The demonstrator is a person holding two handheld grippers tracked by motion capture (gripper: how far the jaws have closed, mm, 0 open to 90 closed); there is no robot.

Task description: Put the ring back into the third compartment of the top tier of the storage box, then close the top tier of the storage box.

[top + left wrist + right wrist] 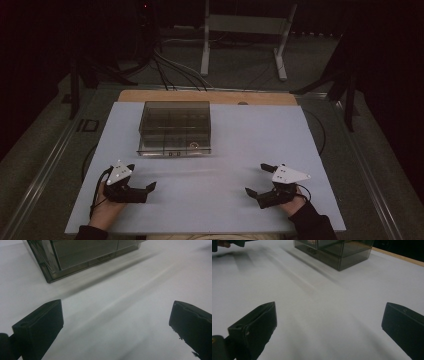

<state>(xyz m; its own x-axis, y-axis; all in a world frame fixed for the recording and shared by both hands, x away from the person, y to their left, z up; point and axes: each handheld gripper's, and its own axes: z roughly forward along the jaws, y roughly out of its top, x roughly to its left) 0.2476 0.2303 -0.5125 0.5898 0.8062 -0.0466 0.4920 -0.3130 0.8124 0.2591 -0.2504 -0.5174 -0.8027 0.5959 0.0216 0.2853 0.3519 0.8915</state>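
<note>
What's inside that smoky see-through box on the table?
The tinted box shows inner dividers that split it into compartments, and one small pale glint near its front right corner. The dark plastic and dim light hide whether that is an object or a reflection, and whether anything else is stored.

Two hand-held black grippers, the left gripper (pixel 140 176) and right gripper (pixel 258 179), each with blocky matte black jaws, a pale grey three-cornered top plate and a trailing black cable. Dark sleeves (pixel 312 225) cover both forearms.
</note>
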